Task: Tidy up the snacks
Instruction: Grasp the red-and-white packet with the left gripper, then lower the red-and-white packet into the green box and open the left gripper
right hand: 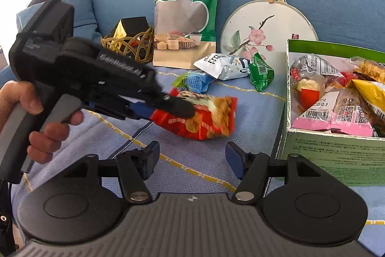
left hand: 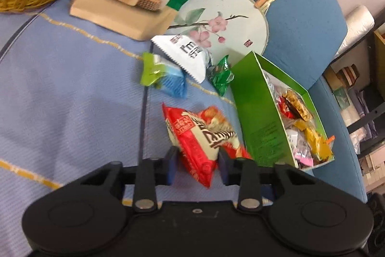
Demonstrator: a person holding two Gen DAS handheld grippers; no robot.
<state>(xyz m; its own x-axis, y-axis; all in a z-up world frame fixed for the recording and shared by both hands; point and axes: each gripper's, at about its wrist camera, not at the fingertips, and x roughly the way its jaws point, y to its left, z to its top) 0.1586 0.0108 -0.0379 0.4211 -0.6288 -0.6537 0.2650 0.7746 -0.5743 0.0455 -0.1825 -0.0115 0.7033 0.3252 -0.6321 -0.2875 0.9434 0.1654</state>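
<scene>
Red snack packet (left hand: pixel 199 136) clamped in left gripper (left hand: pixel 198 168), on blue cloth beside green box (left hand: pixel 255 112). Right gripper (right hand: pixel 192 160) spread, empty. Box part-filled; three small packets (right hand: pixel 223 65) left outside.
</scene>
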